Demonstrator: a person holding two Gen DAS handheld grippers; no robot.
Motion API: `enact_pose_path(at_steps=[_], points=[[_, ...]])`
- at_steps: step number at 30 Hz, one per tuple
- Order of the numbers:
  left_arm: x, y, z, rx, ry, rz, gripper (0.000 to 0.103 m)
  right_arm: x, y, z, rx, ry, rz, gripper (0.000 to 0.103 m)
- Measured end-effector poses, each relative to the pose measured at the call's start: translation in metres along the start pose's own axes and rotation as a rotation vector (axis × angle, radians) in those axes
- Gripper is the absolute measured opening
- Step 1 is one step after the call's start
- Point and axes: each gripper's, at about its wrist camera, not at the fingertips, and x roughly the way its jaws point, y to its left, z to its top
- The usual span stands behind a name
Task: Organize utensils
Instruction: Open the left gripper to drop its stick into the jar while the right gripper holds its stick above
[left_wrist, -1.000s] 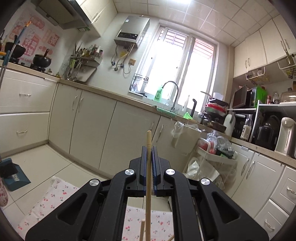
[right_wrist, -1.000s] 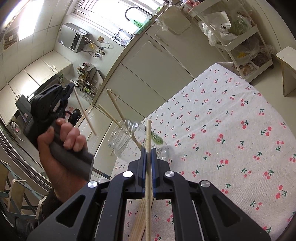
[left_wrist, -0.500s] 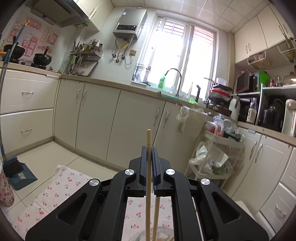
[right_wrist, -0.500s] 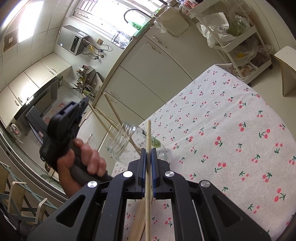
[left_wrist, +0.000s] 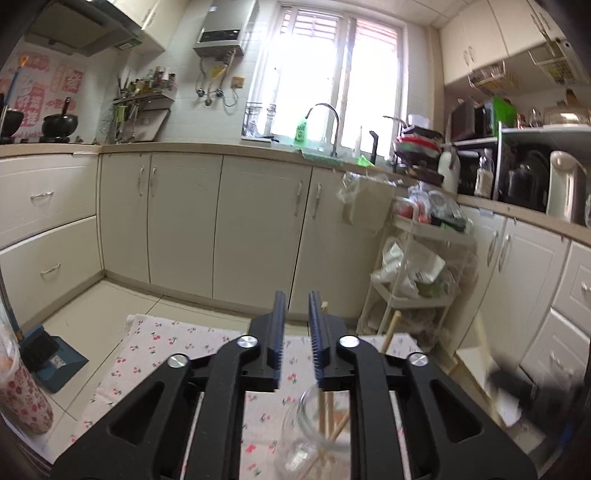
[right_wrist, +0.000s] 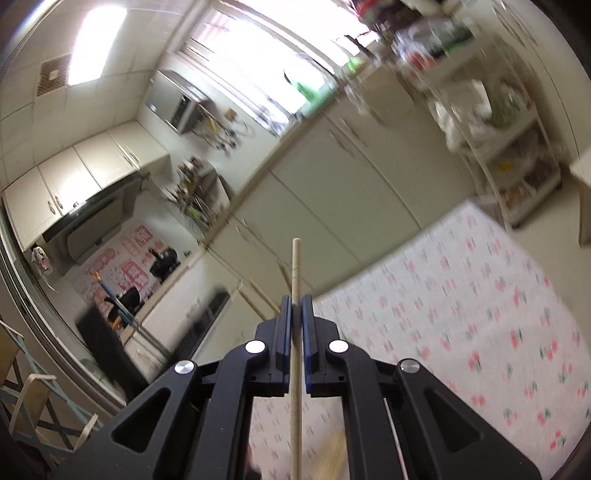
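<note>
Item: glass jar (left_wrist: 314, 435) of wooden chopsticks (left_wrist: 327, 408) at six o'clock beneath left gripper (left_wrist: 297, 325), jaws opening, empty; right gripper (right_wrist: 294, 321) clamped on one chopstick (right_wrist: 295, 314); hazard: knocking the light jar over during insertion.

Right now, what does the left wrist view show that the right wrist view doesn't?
Left wrist only: the left gripper, jaws opening with nothing between them, above a glass jar holding chopsticks.

Right wrist only: the right gripper, jaws shut on a single chopstick.

Both: the cherry-print tablecloth and the cream kitchen cabinets.
</note>
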Motion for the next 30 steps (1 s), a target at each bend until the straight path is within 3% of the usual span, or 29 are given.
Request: enact_pose_path(at_steps=[5, 14, 20, 30], points=[[-0.025, 0.019, -0.014, -0.005, 0.043, 0.017, 0.032, 0.017, 0.026, 0.026, -0.041, -0.120, -0.011, 0.006], [-0.055, 0.064, -0.048, -0.072, 0.164, 0.068, 0.035, 0.079, 0.042, 0.048, -0.064, -0.300, -0.104, 0.006], [-0.057, 0.088, -0.060, -0.115, 0.210, 0.090, 0.035, 0.098, 0.046, 0.028, -0.150, -0.318, -0.175, 0.006], [-0.054, 0.089, -0.061, -0.143, 0.231, 0.079, 0.041, 0.087, 0.060, -0.014, -0.345, -0.236, -0.233, 0.006]])
